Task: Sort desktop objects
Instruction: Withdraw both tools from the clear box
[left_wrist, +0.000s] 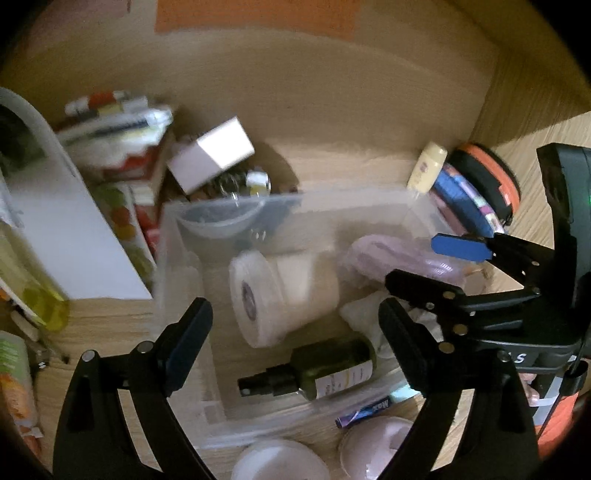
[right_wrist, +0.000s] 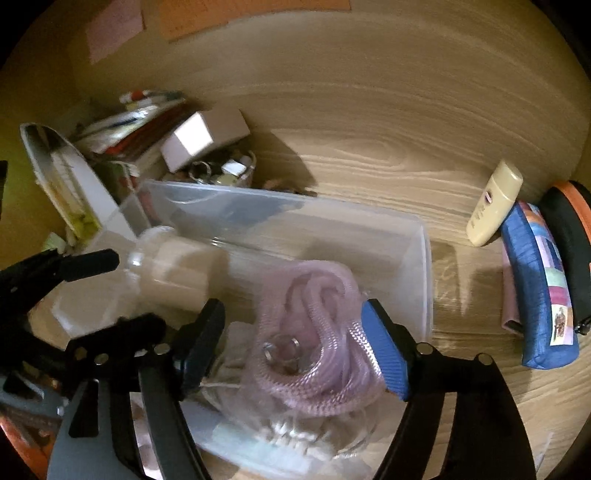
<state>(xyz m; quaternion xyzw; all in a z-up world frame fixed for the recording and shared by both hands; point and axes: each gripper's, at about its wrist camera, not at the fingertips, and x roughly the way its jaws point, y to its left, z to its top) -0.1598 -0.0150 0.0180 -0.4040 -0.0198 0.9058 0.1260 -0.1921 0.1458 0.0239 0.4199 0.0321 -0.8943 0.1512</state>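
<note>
A clear plastic bin (left_wrist: 177, 236) (right_wrist: 424, 258) sits on the wooden desk below both grippers. In it lie a white jar (left_wrist: 280, 291) (right_wrist: 177, 273) on its side, a dark green spray bottle (left_wrist: 325, 369), and a bagged coil of pink cable (right_wrist: 314, 332) (left_wrist: 391, 254). My left gripper (left_wrist: 295, 332) hangs open over the jar and the spray bottle, with nothing between its pads. My right gripper (right_wrist: 295, 347) (left_wrist: 412, 260) stands open astride the pink cable bag, and its pads do not visibly press on it.
Right of the bin lie a cream tube (right_wrist: 493, 203), a blue pencil case (right_wrist: 543, 288) and a black-and-orange round case (right_wrist: 572, 229). A white box (right_wrist: 203, 136), stacked packets (right_wrist: 129, 125) and a bowl of small items (right_wrist: 229, 170) crowd the far left. Round lids (left_wrist: 280, 461) lie near the front.
</note>
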